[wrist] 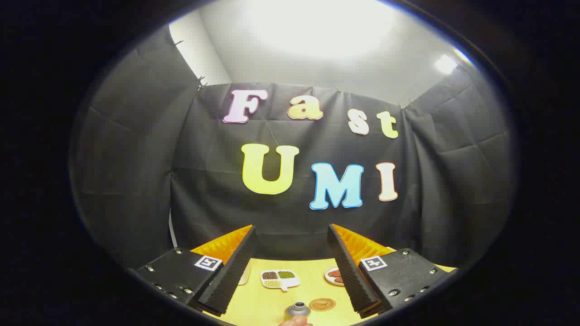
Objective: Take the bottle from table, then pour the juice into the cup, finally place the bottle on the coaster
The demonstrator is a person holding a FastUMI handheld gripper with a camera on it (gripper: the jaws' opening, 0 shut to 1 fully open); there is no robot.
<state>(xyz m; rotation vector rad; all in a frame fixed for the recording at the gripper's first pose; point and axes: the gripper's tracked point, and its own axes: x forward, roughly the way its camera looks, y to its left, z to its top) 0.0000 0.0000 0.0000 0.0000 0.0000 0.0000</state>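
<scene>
Yellow wood-grain table [272, 303], gripper [292, 271] spread wide and holding nothing, bottle [297, 309] low between the fingers at the table's near edge.

I see just the bottle's grey cap, something pinkish below it, perhaps a fingertip. I judge it smooth, rigid, weighted by juice: I'd grip the body under the cap. Coaster [322, 304] sits just beside it; sectioned dish [279, 278] and plate [334, 275] lie toward the far edge, open room between.

table [272, 308] yellow wood-grain | coaster [322, 304] brown | bottle [297, 309] cap grey
</scene>
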